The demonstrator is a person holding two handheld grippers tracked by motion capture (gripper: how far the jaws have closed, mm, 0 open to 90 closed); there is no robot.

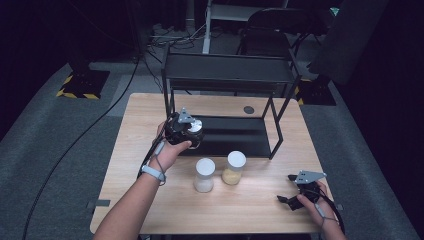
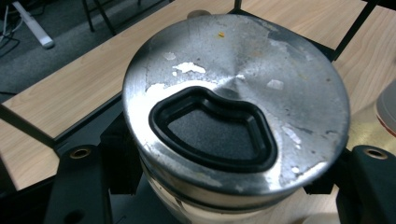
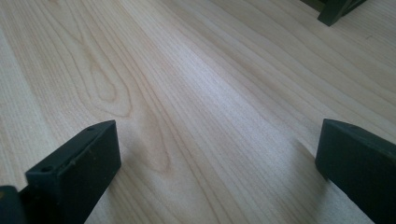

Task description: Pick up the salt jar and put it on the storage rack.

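Black two-tier rack stands at the far half of the table; I have the left gripper at its front-left corner, jaws clamped on a jar with a metal lid, held upright just above the lower shelf's left end. The shelf lies straight ahead of the jar, so I judge the next move a short push forward, then down. Right gripper rests spread and empty on bare wood, well apart from the two white-lidded jars.
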